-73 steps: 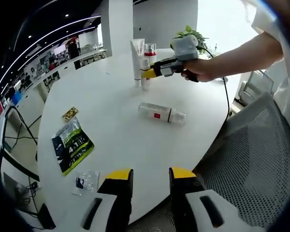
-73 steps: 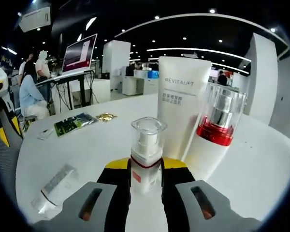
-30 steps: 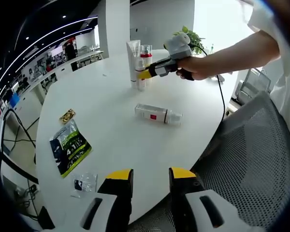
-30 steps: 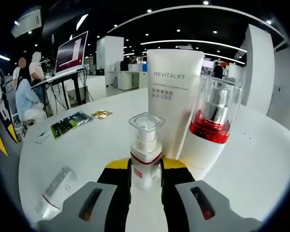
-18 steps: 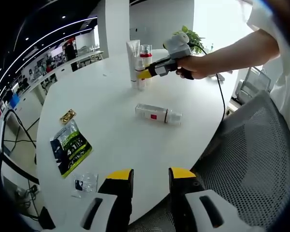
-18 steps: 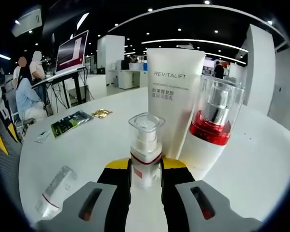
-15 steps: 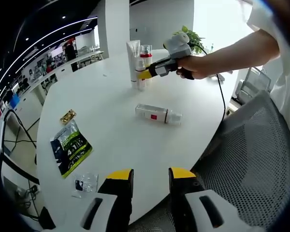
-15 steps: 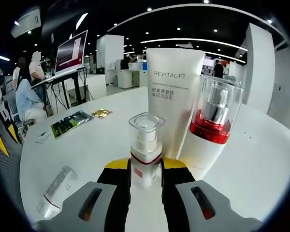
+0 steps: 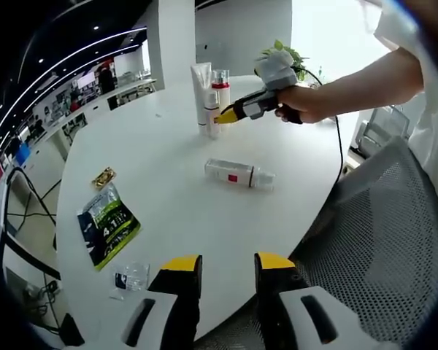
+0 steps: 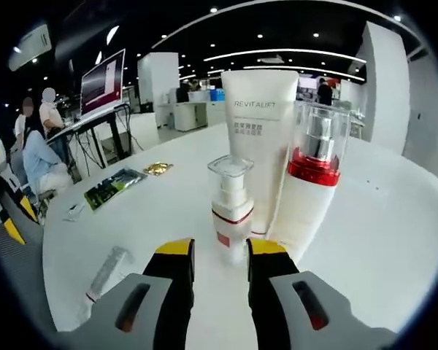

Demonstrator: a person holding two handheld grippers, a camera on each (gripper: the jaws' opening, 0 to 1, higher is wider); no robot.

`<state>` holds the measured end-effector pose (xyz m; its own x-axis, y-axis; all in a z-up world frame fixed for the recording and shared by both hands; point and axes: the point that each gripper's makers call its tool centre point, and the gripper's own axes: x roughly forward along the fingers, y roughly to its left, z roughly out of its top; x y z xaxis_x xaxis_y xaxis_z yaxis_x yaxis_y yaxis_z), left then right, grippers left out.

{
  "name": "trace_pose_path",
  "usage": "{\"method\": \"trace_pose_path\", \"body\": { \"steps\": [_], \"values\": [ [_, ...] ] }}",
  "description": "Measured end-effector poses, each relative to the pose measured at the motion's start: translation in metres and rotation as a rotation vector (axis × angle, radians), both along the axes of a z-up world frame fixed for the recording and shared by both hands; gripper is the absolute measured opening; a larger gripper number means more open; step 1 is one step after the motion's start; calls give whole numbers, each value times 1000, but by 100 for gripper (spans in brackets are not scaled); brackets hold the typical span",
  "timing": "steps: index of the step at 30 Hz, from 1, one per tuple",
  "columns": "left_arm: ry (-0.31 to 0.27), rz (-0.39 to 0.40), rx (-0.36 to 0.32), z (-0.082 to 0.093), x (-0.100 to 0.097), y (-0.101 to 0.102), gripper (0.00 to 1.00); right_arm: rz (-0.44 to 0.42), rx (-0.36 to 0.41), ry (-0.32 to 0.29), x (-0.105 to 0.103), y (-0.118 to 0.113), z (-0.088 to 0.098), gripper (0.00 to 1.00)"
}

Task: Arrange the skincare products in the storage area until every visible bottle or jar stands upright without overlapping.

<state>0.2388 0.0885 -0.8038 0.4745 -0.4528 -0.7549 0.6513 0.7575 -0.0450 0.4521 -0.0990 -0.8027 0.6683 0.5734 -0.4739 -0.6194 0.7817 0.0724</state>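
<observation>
A round white bench (image 9: 168,153) carries three upright products near its far edge: white tube (image 10: 261,138), red-banded bottle (image 10: 310,182), small pump bottle (image 10: 231,211). The left gripper view alone shows the clear bottle (image 9: 239,174) lying mid-bench, green packet (image 9: 109,224) near an edge. Right gripper (image 10: 221,251) jaws spread, just short of the pump bottle; left gripper (image 9: 220,266) jaws spread, holding nothing.

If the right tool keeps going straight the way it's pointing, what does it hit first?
Most likely the small pump bottle, standing upright just beyond the open right tool. Behind it stand the white tube and the red-collared bottle.

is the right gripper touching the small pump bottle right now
Apart. In the right gripper view the small pump bottle stands upright on the table beyond the open right gripper, with white table showing between the jaw tips and the bottle's base.
</observation>
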Motion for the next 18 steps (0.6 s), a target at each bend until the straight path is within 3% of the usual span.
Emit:
{"method": "trace_pose_path", "body": {
  "steps": [4,7,10,16,18],
  "values": [
    [-11,5,-2,2,1,0,29,9,33,71,-27,9,-4,32],
    [-15,11,6,2,1,2,28,21,59,79,-41,16,-1,36],
    [-12,9,11,0,0,2,28,72,72,145,-63,29,-7,39],
    [-5,-5,28,-3,-3,2,28,101,79,222,-93,40,-14,44],
    [-6,-12,34,-4,-4,3,28,119,41,264,-104,40,-21,45]
  ]
}}
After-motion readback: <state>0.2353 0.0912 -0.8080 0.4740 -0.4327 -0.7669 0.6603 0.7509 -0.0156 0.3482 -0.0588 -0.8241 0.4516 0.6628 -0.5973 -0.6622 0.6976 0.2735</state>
